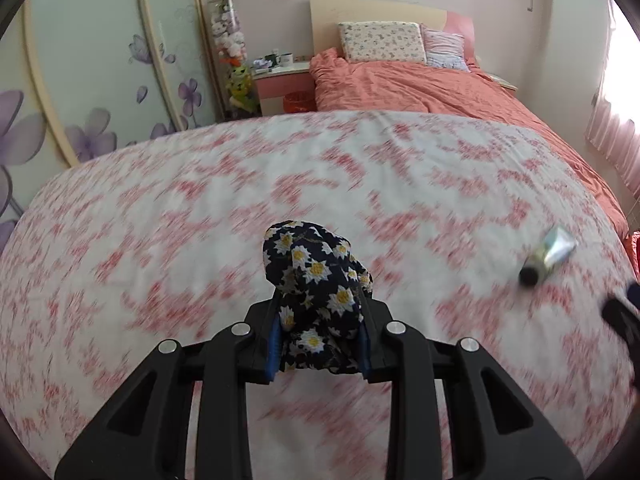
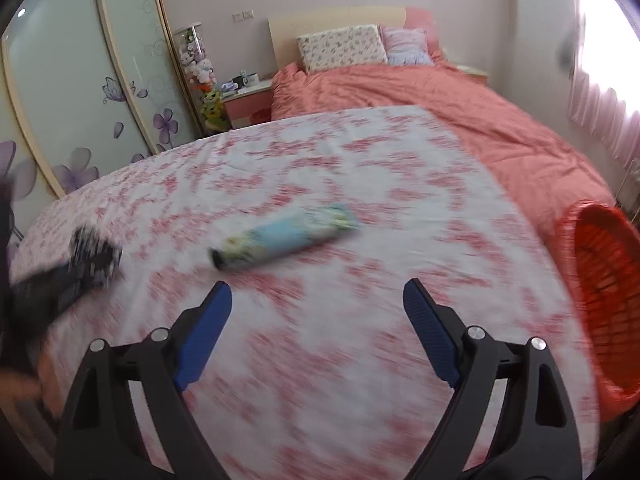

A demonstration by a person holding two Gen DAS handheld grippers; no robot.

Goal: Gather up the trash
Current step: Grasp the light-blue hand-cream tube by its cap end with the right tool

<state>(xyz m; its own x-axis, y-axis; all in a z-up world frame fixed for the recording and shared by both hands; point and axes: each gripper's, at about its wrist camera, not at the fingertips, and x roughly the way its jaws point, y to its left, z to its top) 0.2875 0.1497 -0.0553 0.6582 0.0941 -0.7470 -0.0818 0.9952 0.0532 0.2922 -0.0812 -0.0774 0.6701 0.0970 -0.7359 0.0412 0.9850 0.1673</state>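
My left gripper [image 1: 320, 344] is shut on a dark blue cloth with white and yellow daisies [image 1: 316, 280], bunched between its blue pads and held above the pink-and-white bedspread [image 1: 160, 240]. In the right wrist view the same cloth [image 2: 96, 254] and left gripper show blurred at the far left. A light blue tube with a black cap [image 2: 284, 236] lies on the bedspread just ahead of my right gripper [image 2: 316, 300], which is open and empty. The tube also shows at the right in the left wrist view [image 1: 550, 254].
An orange-red mesh basket [image 2: 600, 280] stands at the right edge of the bed. A salmon duvet [image 1: 420, 84] and two pillows [image 1: 382, 42] lie at the head. A pink nightstand [image 1: 282, 80] and wardrobe doors [image 1: 92, 80] are on the left.
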